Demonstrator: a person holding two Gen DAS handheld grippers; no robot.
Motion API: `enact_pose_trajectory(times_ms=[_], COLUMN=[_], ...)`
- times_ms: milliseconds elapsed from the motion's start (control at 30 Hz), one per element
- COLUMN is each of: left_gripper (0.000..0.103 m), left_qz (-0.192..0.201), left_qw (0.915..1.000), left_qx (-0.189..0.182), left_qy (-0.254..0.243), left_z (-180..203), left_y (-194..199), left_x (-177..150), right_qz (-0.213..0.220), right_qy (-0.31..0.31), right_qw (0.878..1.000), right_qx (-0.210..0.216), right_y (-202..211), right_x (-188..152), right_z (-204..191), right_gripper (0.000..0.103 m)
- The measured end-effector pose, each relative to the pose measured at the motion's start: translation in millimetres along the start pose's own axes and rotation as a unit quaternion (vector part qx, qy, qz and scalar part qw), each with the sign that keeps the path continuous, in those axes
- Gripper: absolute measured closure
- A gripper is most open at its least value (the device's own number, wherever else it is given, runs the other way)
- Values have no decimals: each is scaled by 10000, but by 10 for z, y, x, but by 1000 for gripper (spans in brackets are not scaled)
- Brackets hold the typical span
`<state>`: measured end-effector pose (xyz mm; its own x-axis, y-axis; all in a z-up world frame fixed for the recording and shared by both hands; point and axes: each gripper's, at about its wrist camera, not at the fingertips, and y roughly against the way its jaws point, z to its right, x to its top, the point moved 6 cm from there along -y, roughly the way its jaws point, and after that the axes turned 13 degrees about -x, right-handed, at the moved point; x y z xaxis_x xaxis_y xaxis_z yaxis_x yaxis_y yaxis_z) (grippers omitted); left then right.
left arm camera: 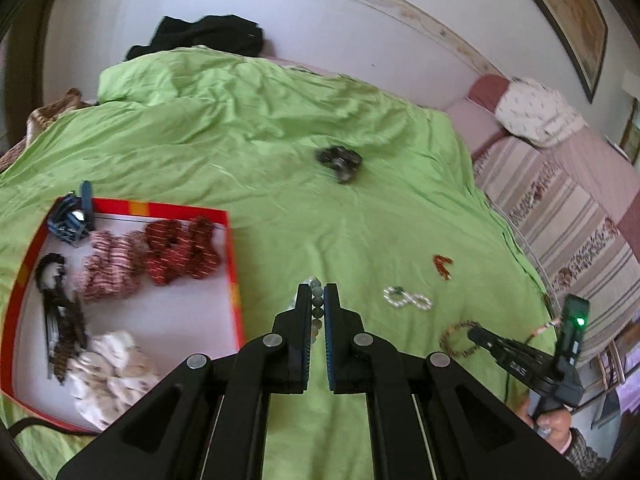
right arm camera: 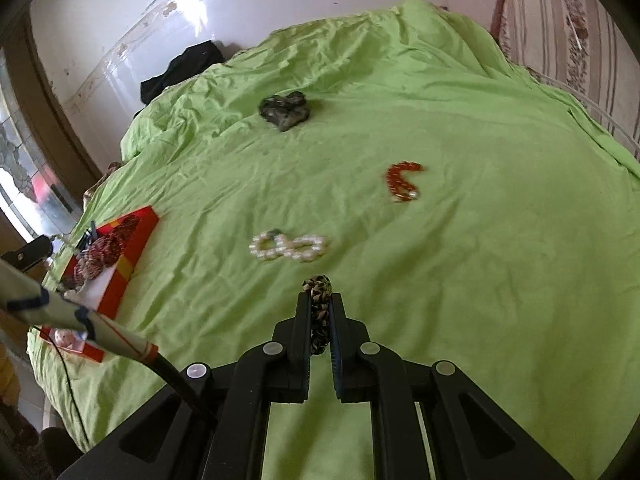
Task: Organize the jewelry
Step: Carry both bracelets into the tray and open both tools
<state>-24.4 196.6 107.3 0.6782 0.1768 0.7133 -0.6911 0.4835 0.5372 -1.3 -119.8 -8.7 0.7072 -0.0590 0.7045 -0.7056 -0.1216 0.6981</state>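
My left gripper [left arm camera: 319,292] is clamped on a string of grey-green beads [left arm camera: 317,304]; the strand runs up between the pads and pokes out past the tips toward 12 o'clock. My right gripper [right arm camera: 320,300] is clamped on a brown-and-cream braided bracelet [right arm camera: 319,312], its looped end showing just beyond the tips.

Left wrist view: green bedspread [left arm camera: 280,120] fills the frame. Red-rimmed tray [left arm camera: 230,248] at 9 o'clock of the left gripper, white inside. In it: two dark red scrunchies [left arm camera: 182,254] at the far side, a pink striped one [left arm camera: 112,266] beside them, blue clips [left arm camera: 70,222] in the far corner, dark hair pieces [left arm camera: 60,320] along the left wall, cream scrunchies [left arm camera: 112,376] at the near end. Dark scrunchie [left arm camera: 340,159] lies alone at 12 o'clock, well apart from the tray. Orange bead bracelet [left arm camera: 443,267] at 2 o'clock; white pearl strand [left arm camera: 408,300], twisted into a figure eight, at 3 o'clock just beside the fingertips. My right gripper appears at 4 o'clock with the braided loop hanging from it; my hand [left arm camera: 554,426] grips its handle.

Right wrist view: pearl strand at 11 o'clock, orange bracelet at 1 o'clock, dark scrunchie farther off at 12 o'clock, tray at 9 o'clock near the bed edge. Black garment [right arm camera: 182,70] at the far edge against the wall
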Motion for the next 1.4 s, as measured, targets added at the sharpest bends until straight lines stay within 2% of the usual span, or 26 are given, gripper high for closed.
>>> enact_pose_trajectory(times_ms=[267,400,600,833,933,1033,1233,1400], left_gripper=[98,98,98,98,98,98,98,98], left_qz=[299,383,245,55,-33,-110,-306,-373], left_qw=[9986,9958,9908,9911,9903,9894,9863,9870], left_qx=[73,-70,-320,-321,-277,-80,425,476], left_qy=[441,829,1290,1288,1359,1445,1563,1490], left_z=[-595,-921,-1277,-1350,-1422,-1534,-1745,-1730], left_y=[280,332,242,105,54,20,-38,-61], left_x=[85,73,46,57,47,20,-59,-78], right_qz=[96,55,43,-11,-76,-136,-386,-493], right_qy=[741,1089,1691,2269,2385,2476,2585,2670], right_qw=[9967,9928,9831,9695,9656,9624,9606,9588], right_qx=[321,493,704,922,1033,1106,948,832], right_y=[225,223,185,81,30,-20,-264,-386], right_x=[153,197,213,132,91,48,-61,-129], right_z=[-843,-1318,-2052,-2801,-2987,-3116,-3189,-3180], right_gripper=[94,94,94,94,94,94,94,94])
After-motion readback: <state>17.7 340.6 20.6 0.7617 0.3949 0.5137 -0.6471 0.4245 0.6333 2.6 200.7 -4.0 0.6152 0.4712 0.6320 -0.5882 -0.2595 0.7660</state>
